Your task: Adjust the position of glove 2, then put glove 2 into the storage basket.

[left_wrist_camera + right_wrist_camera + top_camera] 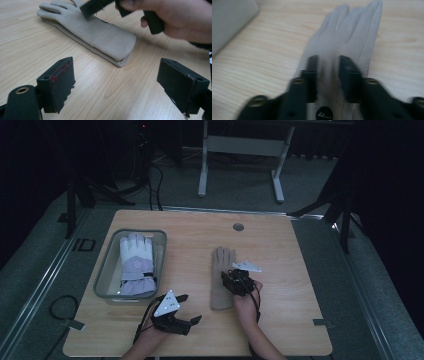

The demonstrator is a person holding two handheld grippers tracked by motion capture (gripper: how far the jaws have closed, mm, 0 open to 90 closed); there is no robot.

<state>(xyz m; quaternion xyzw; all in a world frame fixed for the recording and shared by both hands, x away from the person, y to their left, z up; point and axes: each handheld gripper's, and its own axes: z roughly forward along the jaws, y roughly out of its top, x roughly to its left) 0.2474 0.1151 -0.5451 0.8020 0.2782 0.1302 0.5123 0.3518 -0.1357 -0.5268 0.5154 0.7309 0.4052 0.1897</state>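
From above, a tan glove [221, 279] lies flat in the middle of the desk [280, 270], fingers pointing to the far side. The right gripper [231, 279] sits over its palm. The left gripper [191, 309] hovers near the front edge, just left of the glove's cuff. A grey bin [106, 270] at the left holds a white glove [136, 262].

In the left gripper view, the jaws stand wide apart over bare wood, released, with the tan glove [92, 30] beyond them.

In the right gripper view, the jaws are parted narrowly over the glove [352, 37]; I cannot tell whether they pinch it.
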